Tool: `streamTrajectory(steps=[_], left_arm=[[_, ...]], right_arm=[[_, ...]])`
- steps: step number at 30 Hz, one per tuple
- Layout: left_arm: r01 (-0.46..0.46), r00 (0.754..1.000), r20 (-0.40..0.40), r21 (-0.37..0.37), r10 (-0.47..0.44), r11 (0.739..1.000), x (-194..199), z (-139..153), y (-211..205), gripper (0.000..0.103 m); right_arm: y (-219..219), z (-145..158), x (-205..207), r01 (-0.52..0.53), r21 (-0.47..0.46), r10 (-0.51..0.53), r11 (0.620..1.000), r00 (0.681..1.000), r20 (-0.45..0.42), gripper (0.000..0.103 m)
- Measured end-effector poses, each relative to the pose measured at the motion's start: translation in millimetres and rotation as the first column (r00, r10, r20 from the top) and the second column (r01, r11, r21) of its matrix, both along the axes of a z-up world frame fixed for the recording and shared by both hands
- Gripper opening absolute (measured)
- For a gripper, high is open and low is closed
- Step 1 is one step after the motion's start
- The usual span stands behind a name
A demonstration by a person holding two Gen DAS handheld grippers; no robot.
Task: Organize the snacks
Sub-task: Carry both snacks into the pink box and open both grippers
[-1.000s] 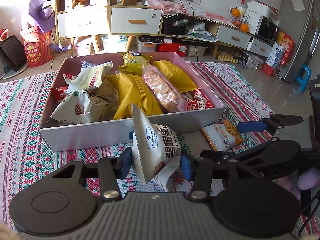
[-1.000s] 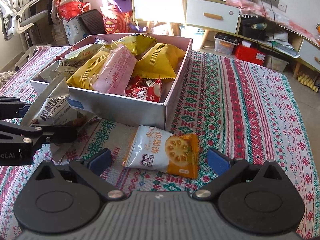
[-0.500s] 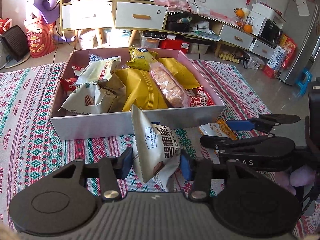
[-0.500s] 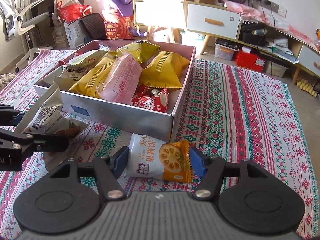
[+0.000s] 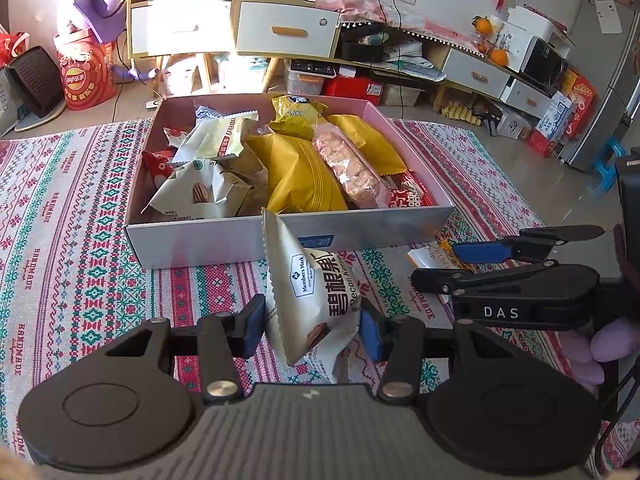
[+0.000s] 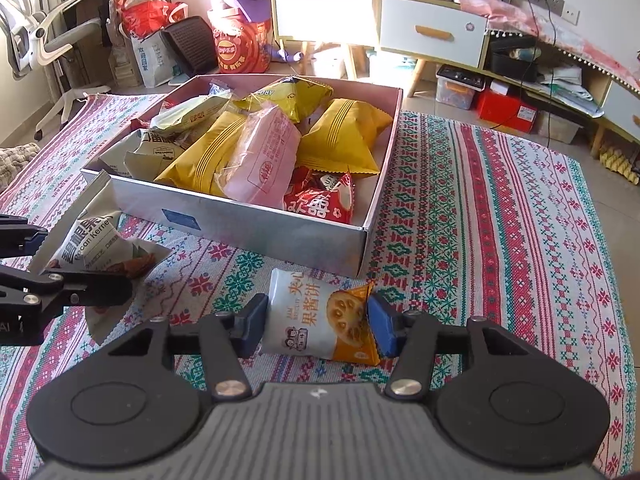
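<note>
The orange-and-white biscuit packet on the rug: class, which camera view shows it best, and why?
The right wrist view. There the biscuit packet lies whole on the rug between the closing pads of the right claw, its print readable. The left wrist view shows only a corner of it beside the box, behind that claw's fingers.

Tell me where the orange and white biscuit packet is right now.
In the right wrist view, the biscuit packet lies on the patterned rug, just in front of the snack box's near right corner, between the closing fingers of the right hand-held gripper.

Our left gripper (image 5: pixel 312 322) and right gripper (image 6: pixel 316 326) were black, blue-padded, silver-screwed; one bore "DAS" lettering.
</note>
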State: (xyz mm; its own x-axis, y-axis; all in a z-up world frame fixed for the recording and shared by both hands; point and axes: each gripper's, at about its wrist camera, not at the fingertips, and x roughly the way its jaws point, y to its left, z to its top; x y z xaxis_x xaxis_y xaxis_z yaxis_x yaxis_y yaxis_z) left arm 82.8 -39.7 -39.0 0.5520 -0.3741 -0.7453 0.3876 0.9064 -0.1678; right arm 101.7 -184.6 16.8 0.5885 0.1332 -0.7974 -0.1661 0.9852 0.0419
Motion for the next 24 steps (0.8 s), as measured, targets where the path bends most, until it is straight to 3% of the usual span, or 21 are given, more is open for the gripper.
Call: streamTrajectory(steps=[24], left_arm=[[-0.054,0.999,-0.003,-0.018,0.054,0.998,-3,14,25,0.055]], right_arm=[[10,34,-17,-0.019,0.137,0.026,0.99,0.998,-0.052,0.049]])
